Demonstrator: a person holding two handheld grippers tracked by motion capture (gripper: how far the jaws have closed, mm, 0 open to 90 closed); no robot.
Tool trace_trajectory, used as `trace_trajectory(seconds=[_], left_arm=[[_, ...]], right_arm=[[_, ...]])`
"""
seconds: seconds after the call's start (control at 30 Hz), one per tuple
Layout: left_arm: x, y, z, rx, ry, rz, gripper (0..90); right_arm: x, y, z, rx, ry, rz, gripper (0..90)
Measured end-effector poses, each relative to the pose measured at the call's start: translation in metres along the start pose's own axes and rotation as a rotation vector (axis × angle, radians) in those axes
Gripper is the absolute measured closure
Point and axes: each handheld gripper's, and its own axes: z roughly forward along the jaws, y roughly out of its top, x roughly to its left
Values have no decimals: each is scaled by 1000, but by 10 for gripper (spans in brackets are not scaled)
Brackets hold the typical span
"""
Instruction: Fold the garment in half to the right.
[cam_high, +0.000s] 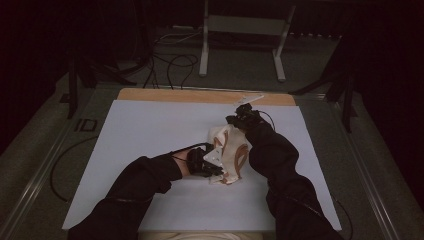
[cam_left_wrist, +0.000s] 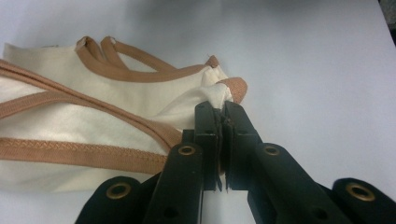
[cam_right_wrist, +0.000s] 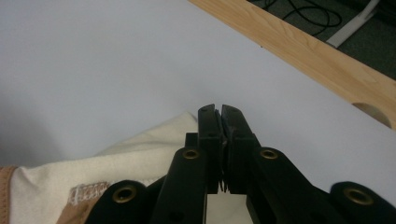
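A: Where do we find the bag (cam_high: 227, 155), and which way does its long axis run?

B: It lies crumpled on the white counter (cam_high: 150, 130), right of the middle, nearer the front edge than the back. Its long axis runs from the front edge toward the back right corner. The tan straps (cam_left_wrist: 135, 70) lie across the cream cloth.

A: How do the two tools stand to it?

B: We see the left tool (cam_left_wrist: 223, 112) at the bag's near end, jaws pressed together and pinching a tan-edged corner of the cloth. The right tool (cam_right_wrist: 219, 114) sits at the far end, jaws also pressed together. In the right gripper view cream cloth lies under and behind its jaws; whether a fold is caught between them we cannot tell. In the high view the right tool (cam_high: 245, 115) is the nearer to the wooden strip (cam_high: 200, 96) along the back edge, and the left tool (cam_high: 212, 167) the nearer to the front.

A: On which relation does the coming move turn?

B: We judge it to be the line between the two ends. With one tool at each end, drawing them apart along that axis would stretch the bag flat.
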Motion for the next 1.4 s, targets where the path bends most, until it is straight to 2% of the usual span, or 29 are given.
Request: trace_trajectory(seconds=[0.63, 1.4], left_arm=[[2, 7, 19, 25, -35, 5, 864], [5, 9, 31, 24, -62, -13, 863]], right_arm=[[-10, -19, 2, 5, -8, 20, 882], [-23, -43, 9, 10, -4, 56, 881]])
